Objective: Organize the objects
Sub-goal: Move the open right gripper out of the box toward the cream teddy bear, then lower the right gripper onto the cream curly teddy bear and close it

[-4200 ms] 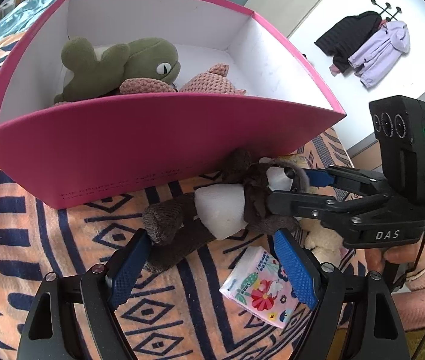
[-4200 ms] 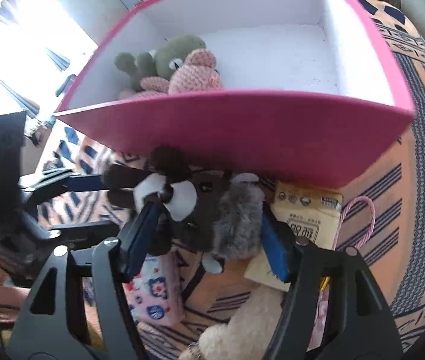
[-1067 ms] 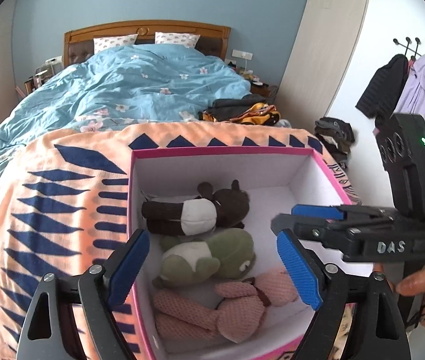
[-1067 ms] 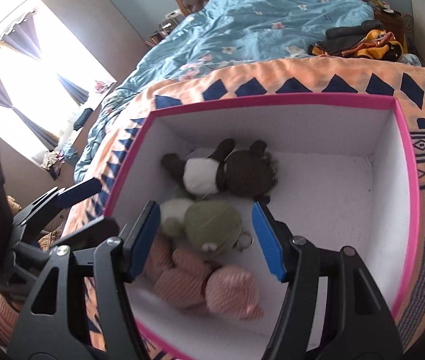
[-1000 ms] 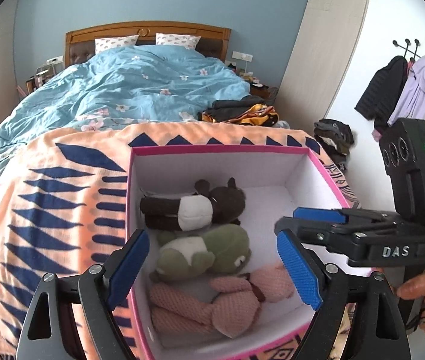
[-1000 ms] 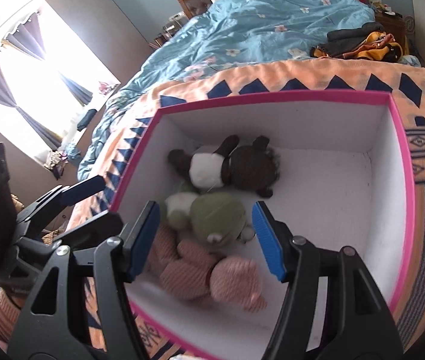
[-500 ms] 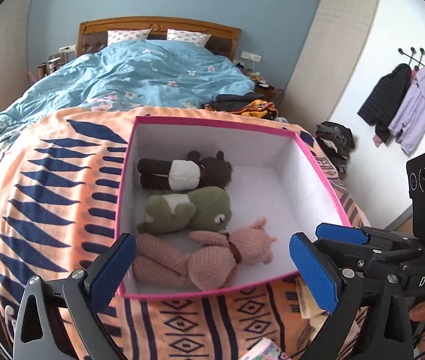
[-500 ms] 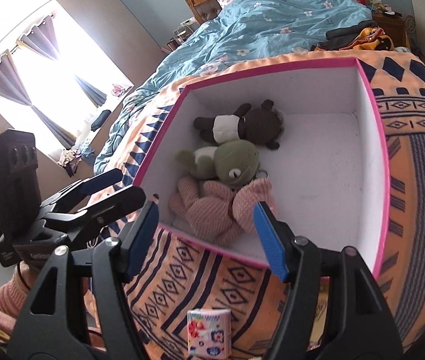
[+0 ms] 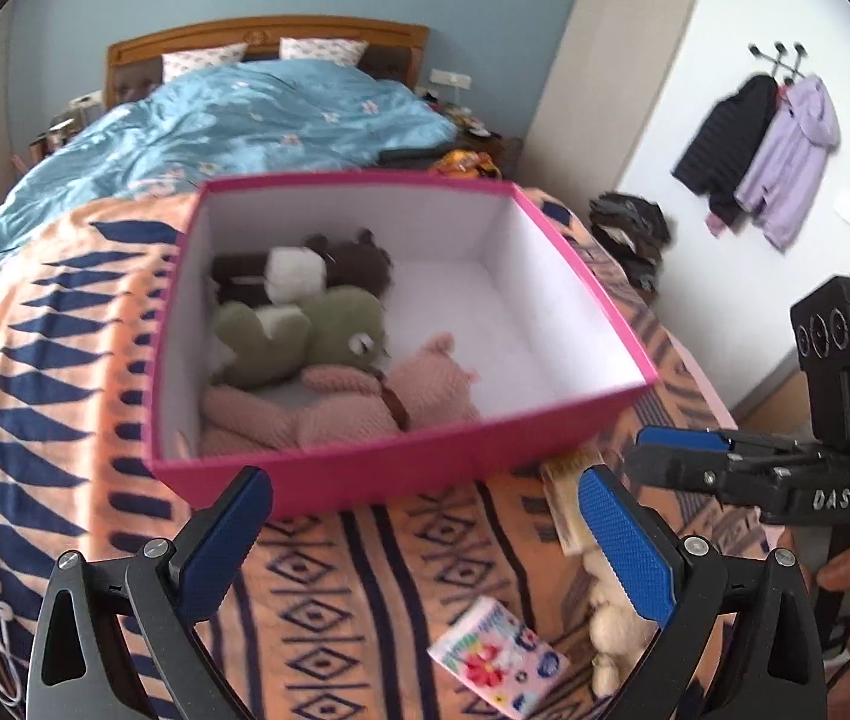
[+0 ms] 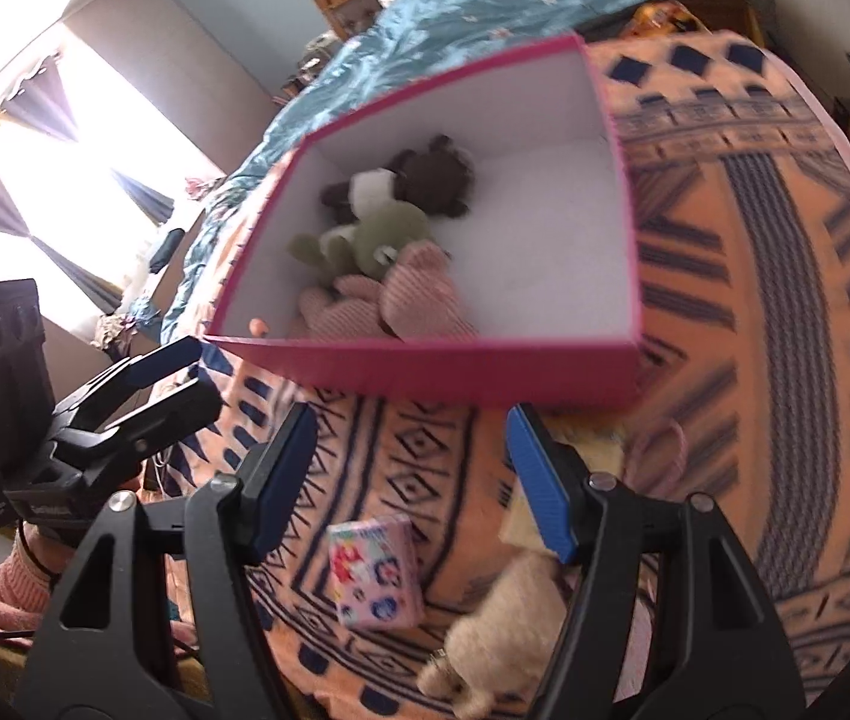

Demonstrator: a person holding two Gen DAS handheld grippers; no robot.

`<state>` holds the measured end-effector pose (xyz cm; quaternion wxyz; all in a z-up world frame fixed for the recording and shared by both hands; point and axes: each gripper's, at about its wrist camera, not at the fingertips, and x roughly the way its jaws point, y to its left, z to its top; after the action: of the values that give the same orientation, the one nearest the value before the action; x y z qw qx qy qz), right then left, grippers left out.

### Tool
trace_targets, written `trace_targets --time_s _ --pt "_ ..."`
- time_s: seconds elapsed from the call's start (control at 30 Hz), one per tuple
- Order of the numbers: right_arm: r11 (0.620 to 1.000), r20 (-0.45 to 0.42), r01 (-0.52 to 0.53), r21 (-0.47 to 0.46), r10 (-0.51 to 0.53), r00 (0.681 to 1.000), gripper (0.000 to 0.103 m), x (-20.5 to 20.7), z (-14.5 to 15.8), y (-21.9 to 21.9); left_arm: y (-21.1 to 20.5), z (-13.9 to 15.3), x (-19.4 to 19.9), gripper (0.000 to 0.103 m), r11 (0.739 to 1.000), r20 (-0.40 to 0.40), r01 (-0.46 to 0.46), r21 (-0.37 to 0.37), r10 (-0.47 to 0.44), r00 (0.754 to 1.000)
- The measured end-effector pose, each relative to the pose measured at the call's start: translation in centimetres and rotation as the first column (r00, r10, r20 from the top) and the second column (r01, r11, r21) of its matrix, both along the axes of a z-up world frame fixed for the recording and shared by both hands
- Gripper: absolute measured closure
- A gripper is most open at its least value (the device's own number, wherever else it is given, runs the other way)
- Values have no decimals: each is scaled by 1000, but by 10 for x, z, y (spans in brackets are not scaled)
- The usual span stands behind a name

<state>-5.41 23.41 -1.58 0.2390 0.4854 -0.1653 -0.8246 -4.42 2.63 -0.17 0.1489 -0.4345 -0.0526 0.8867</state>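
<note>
With both grippers empty over the blanket, 3 plush toys lie in the pink box (image 9: 401, 468).

Left gripper (image 9: 425, 546): jaws have just been opening, now wide apart, nothing btwn them. Right gripper (image 10: 413, 474): jaws apart, nothing held. In box, along left wall: brown bear (image 9: 329, 264) at back, green frog (image 9: 311, 336) in middle, pink pig (image 9: 365, 396) at front. On orange patterned blanket (image 9: 53, 396), near side of box: floral tissue pack (image 9: 497, 666), cream plush (image 10: 503, 624), yellow packet (image 9: 566, 498).

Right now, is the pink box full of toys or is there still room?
Still room. The pink box holds three soft toys along one side: brown, green, pink. The rest of its white floor is bare.
</note>
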Motion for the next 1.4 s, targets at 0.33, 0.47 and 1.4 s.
trace_targets --time_s 0.33,0.47,1.4 --pt "995 88 87 47 -91 992 36 27 -26 33 43 -25 16 0 989 62 144 -20 -143 988" --pt "994 106 91 56 -97 990 36 38 -30 37 55 -31 20 0 983 79 180 -21 -178 981" --pt "997 205 79 5 -78 976 44 60 -56 40 91 -70 29 0 952 210 306 -7 -298 931"
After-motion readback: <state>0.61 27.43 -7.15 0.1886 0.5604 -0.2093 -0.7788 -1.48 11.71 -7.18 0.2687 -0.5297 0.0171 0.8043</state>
